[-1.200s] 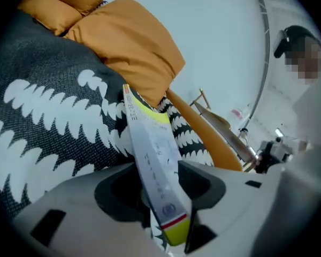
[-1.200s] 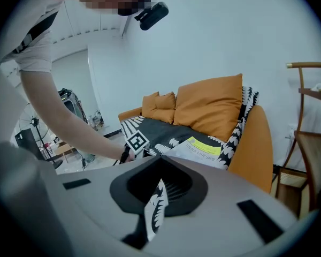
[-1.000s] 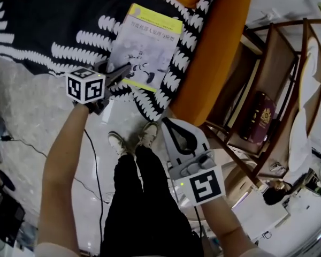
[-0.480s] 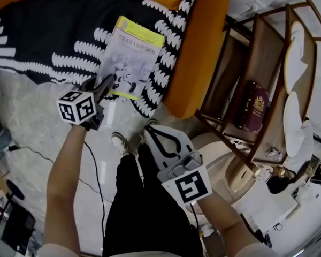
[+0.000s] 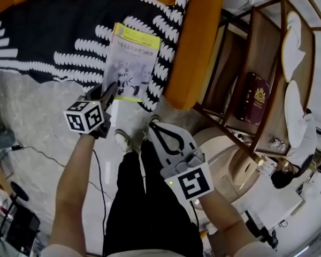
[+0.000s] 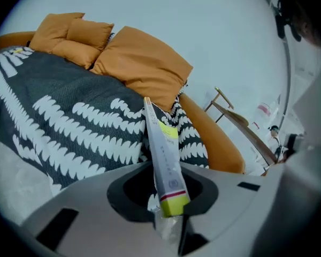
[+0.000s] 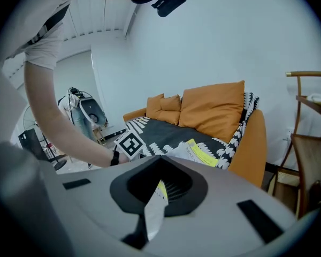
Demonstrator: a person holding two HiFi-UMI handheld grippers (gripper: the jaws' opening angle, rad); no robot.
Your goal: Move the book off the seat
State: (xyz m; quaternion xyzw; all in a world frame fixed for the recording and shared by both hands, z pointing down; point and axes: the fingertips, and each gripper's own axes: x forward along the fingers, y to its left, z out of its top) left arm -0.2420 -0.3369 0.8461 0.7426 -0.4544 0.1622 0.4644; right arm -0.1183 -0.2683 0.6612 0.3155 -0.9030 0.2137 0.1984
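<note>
A thin book [image 5: 132, 58] with a yellow band and a grey cover lies on the black-and-white blanket [image 5: 59, 31] over the orange sofa's seat. My left gripper [image 5: 111, 88] is shut on its near edge, and its jaws have just been closing on that edge. In the left gripper view the book [image 6: 163, 154] rises edge-on from between the jaws, near end lifted. My right gripper [image 5: 151, 126] hangs shut and empty over the floor beside the sofa's front. The right gripper view shows the book [image 7: 200, 153] ahead on the seat.
The sofa's orange arm [image 5: 203, 47] runs right of the book. A wooden shelf unit [image 5: 257, 63] stands further right, with a dark red book [image 5: 251, 103] on it. The person's legs and shoes [image 5: 131, 138] are below the seat edge. A cable [image 5: 43, 154] crosses the floor.
The left gripper's jaws have closed on the book's near edge and lifted it, tilting the book. The right gripper has shifted slightly, still shut.
</note>
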